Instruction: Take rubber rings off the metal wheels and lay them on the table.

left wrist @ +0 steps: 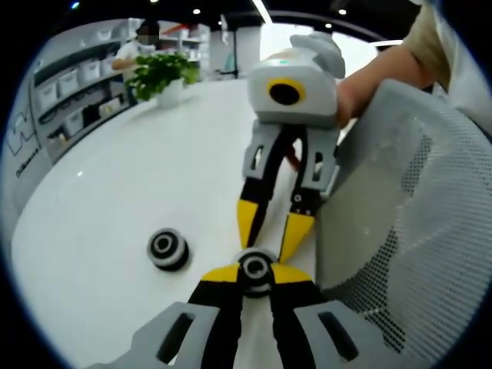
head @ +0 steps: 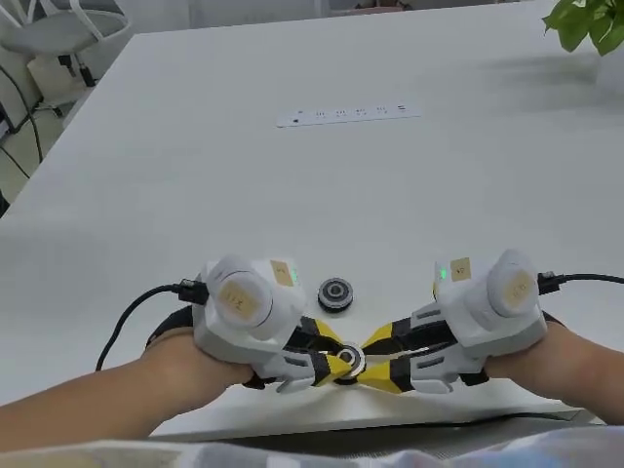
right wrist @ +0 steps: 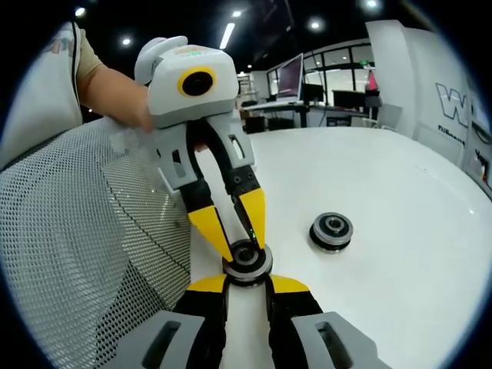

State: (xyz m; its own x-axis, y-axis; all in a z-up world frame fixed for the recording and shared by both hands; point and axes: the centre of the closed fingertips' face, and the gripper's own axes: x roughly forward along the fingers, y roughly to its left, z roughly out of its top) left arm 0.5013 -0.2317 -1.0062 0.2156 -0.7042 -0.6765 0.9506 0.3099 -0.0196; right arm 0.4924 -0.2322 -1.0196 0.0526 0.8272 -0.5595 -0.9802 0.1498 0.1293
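Both grippers meet on one metal wheel at the near edge of the white worktop (head: 195, 175).

The left gripper (head: 336, 364) and the right gripper (head: 367, 359) point at each other, yellow-tipped fingers crossing over the held wheel (head: 350, 361). In the left gripper view its own fingers (left wrist: 223, 274) clench the wheel's sides, while the right gripper's fingers (left wrist: 247, 219) grasp it from above. The right gripper view shows the same grip mirrored. The dark rubber ring (right wrist: 267, 265) is still on the rim. Whether the held wheel rests on the worktop cannot be told. A second wheel (head: 335, 293) lies flat just beyond the grippers, apart from both, its ring also on. A mesh chair back (right wrist: 69, 231) stands beside them.
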